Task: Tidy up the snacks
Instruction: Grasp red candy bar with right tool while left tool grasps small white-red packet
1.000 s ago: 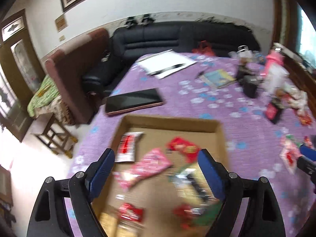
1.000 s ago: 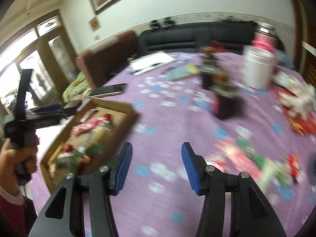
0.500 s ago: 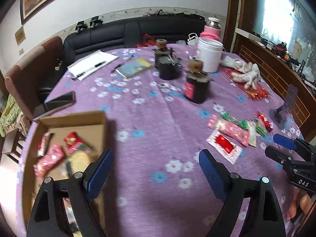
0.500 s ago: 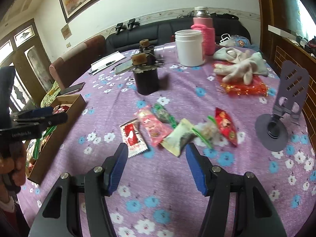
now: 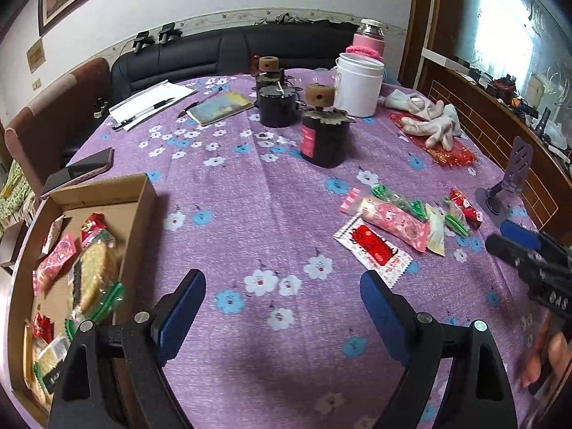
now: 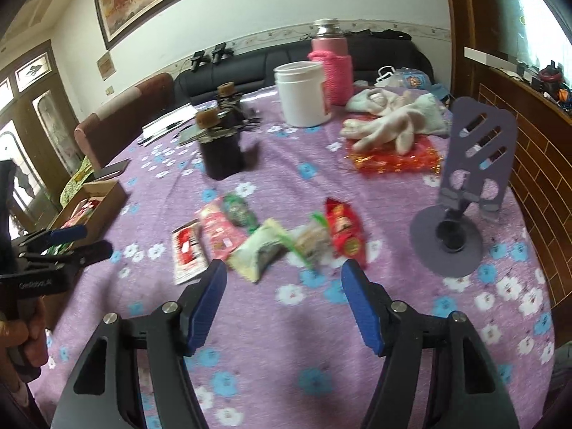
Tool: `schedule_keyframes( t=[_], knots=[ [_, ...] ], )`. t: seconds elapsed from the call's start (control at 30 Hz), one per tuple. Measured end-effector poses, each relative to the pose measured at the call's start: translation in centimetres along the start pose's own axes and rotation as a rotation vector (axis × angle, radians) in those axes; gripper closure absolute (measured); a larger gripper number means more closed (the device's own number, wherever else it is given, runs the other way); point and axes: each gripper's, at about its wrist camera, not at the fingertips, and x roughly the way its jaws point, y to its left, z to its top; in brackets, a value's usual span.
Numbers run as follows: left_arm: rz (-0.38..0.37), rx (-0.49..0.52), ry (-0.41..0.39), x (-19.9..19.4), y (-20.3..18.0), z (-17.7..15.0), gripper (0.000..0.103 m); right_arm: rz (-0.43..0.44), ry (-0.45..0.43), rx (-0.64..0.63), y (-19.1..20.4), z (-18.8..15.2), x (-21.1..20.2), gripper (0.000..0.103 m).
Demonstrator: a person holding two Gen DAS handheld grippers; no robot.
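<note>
A cardboard box (image 5: 144,193) with several snack packets stands at the table's left edge; the right wrist view shows the box (image 6: 107,196) at far left. Loose snacks lie in a row on the purple cloth: a red-and-white packet (image 5: 371,246), a pink packet (image 5: 397,221), green and red ones. In the right wrist view the pale green packet (image 6: 259,250) and the red packet (image 6: 345,228) lie just beyond my right gripper (image 6: 282,280), whose jaws are opening with nothing between them. My left gripper (image 5: 282,291) hangs open and empty over bare cloth between box and snacks.
Two dark jars (image 5: 325,136) with cork knobs, a white tub (image 5: 359,84), a pink flask (image 6: 330,60), white gloves (image 6: 389,121) on a red bag, and a purple phone stand (image 6: 464,193) occupy the table's far and right parts. A phone (image 5: 80,171) lies behind the box.
Both grippers swung right, away from the box toward the loose snacks. The right gripper's jaws stand wider than before. The left gripper stays wide.
</note>
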Motion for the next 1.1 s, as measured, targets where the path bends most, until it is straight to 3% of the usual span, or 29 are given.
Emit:
schedule_keyframes(
  t=[0.1,0.17,0.23,0.53,0.57,0.87,1.07,1.1],
  knots=[
    [-0.006,-0.001,0.013,0.5,-0.6,-0.1,0.012,-0.014,0.005,0.011,-1.4,1.0,0.7,0.043],
    [-0.009,0.002,0.020,0.7,-1.0,-0.3,0.012,-0.015,0.015,0.028,-2.2,1.7,1.6,0.057],
    [-0.006,0.007,0.023,0.9,-1.2,-0.4,0.012,-0.021,0.028,0.039,-2.9,2.3,2.6,0.064],
    [-0.001,-0.017,0.051,2.5,-1.2,0.1,0.012,-0.062,0.125,0.067,-4.8,3.4,7.6,0.071],
    [-0.005,-0.021,0.057,2.9,-1.4,0.3,0.012,-0.063,0.123,0.066,-4.8,3.4,7.6,0.084],
    [-0.049,-0.085,0.091,6.7,-4.1,2.0,0.013,-0.001,0.034,0.095,-3.8,2.1,3.8,0.086],
    [0.022,-0.060,0.090,8.1,-5.6,2.1,0.012,0.052,-0.035,0.098,-2.4,2.0,0.3,0.085],
    [0.026,-0.047,0.077,8.0,-5.7,2.0,0.022,0.063,-0.047,0.099,-2.1,2.0,-0.3,0.085]
  ],
)
